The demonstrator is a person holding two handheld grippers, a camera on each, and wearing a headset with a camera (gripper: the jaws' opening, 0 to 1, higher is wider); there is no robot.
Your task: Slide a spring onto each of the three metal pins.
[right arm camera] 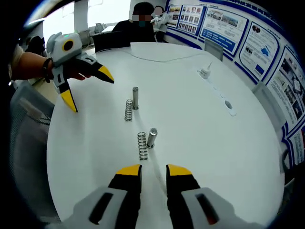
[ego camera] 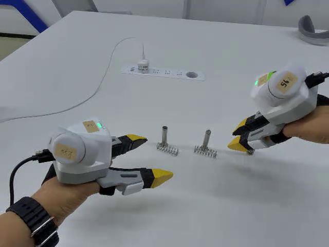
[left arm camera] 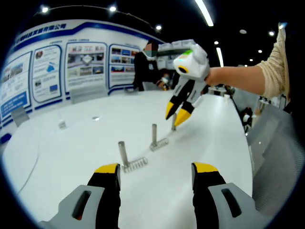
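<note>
Third pin [left arm camera: 174, 126]: partly hidden behind the tips of the right gripper [left arm camera: 172, 119] in the left gripper view. In the head view a small ringed piece [ego camera: 250, 152] sits under that gripper's lower tip, too small to identify. Cable [ego camera: 67, 105]: runs off the left edge. Grey object [ego camera: 312, 30]: cut off at the top right corner. Posters [left arm camera: 50, 71]: text too small to read.

White table [ego camera: 154, 211], two upright pins [ego camera: 164, 135], a spring [ego camera: 167, 149] flat beside each, power strip [ego camera: 162, 72] and cable [ego camera: 103, 78].
</note>
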